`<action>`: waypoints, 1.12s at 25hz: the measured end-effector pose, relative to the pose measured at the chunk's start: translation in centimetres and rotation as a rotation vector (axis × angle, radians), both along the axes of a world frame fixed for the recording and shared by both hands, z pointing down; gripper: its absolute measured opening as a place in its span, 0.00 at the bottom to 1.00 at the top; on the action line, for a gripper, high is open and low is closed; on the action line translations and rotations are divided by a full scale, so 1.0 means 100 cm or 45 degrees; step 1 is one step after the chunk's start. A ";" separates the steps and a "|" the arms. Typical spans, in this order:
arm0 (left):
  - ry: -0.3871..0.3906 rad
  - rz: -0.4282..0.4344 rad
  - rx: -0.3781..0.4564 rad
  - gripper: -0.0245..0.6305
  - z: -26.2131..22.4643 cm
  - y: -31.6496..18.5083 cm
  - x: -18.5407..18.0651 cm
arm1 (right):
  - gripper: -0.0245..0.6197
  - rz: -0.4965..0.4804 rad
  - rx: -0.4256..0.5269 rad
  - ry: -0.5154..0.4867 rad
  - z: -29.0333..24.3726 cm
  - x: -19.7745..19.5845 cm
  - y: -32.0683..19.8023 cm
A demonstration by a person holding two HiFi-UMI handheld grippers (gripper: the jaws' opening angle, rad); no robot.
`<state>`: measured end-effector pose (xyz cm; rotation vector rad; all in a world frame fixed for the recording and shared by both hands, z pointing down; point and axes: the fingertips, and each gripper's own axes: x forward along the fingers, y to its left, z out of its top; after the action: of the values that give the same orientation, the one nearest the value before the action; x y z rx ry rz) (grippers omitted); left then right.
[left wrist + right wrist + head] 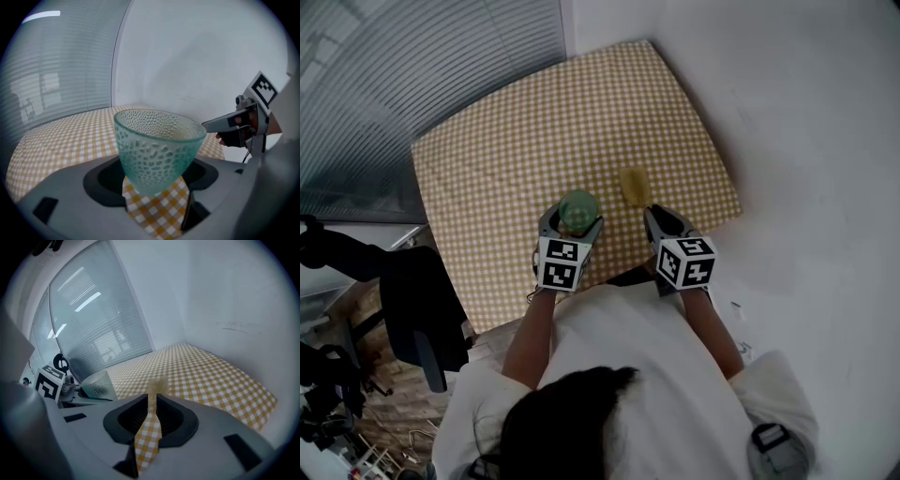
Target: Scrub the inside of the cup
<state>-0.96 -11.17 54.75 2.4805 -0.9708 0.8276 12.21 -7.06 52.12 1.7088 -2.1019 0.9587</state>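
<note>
A pale green dimpled glass cup [578, 208] stands upright between the jaws of my left gripper [574, 221], near the front edge of the table. In the left gripper view the cup [157, 145] fills the gap and the left gripper [154, 182] is shut on its lower part, with the mouth facing up. My right gripper [662, 215] is to the right of the cup, shut on a thin yellowish scrubbing pad [633, 185]. In the right gripper view the pad [157, 384] sticks up from the right gripper [153, 403]. The pad is outside the cup [97, 384].
The table [487, 169] wears a yellow and white checked cloth. A dark office chair [417, 309] stands to the left of the person. A window with blinds [403, 66] is behind the table at the left, and a white wall [806, 112] runs along the right.
</note>
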 end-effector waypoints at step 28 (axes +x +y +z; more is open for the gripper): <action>-0.033 -0.241 0.160 0.59 -0.050 -0.010 -0.039 | 0.21 -0.149 -0.289 0.403 0.058 0.001 -0.052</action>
<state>-4.89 -12.19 49.79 2.4375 -1.2800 0.7602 12.35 -12.31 57.96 1.4960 -1.7935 0.7979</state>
